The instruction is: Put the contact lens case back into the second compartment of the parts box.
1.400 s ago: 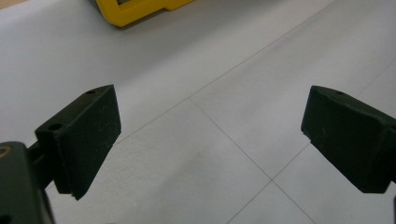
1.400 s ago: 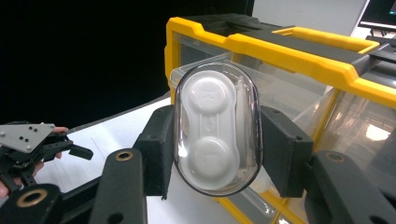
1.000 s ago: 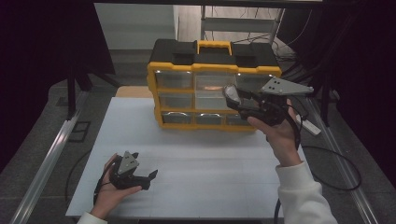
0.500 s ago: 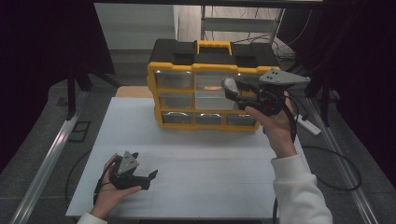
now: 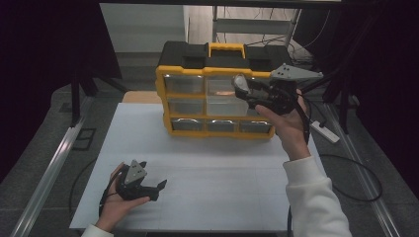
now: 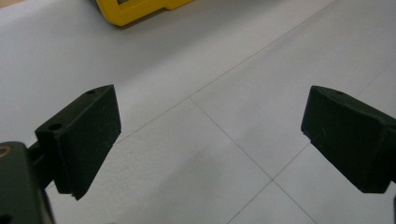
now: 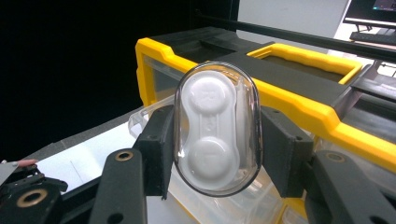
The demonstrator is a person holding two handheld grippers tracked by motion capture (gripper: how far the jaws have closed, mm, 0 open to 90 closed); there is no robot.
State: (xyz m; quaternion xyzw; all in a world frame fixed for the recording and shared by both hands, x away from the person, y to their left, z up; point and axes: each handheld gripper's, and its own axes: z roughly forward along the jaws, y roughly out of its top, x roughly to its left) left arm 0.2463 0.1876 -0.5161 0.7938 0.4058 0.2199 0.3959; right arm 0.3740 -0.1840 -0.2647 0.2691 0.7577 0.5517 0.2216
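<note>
A yellow and black organiser box (image 5: 217, 89) with clear drawers stands at the back of the white table (image 5: 222, 177). My right gripper (image 5: 243, 89) is held up in front of its top right drawers. It is shut on a clear oval case (image 7: 217, 128) with a white contact-lens holder inside, which also shows as a small pale oval case (image 5: 240, 84) from above. The box (image 7: 299, 79) lies just behind the case. My left gripper (image 5: 159, 186) rests low on the table's front left, jaws wide open with bare table (image 6: 210, 140) between them.
One middle drawer (image 5: 225, 104) of the box is pulled out a little. A white power strip (image 5: 324, 132) and cables lie on the floor to the right. A metal rail (image 5: 49, 168) runs along the table's left side.
My right gripper has risen and moved a little toward the box's top row with the case in it. The left hand has stayed still.
</note>
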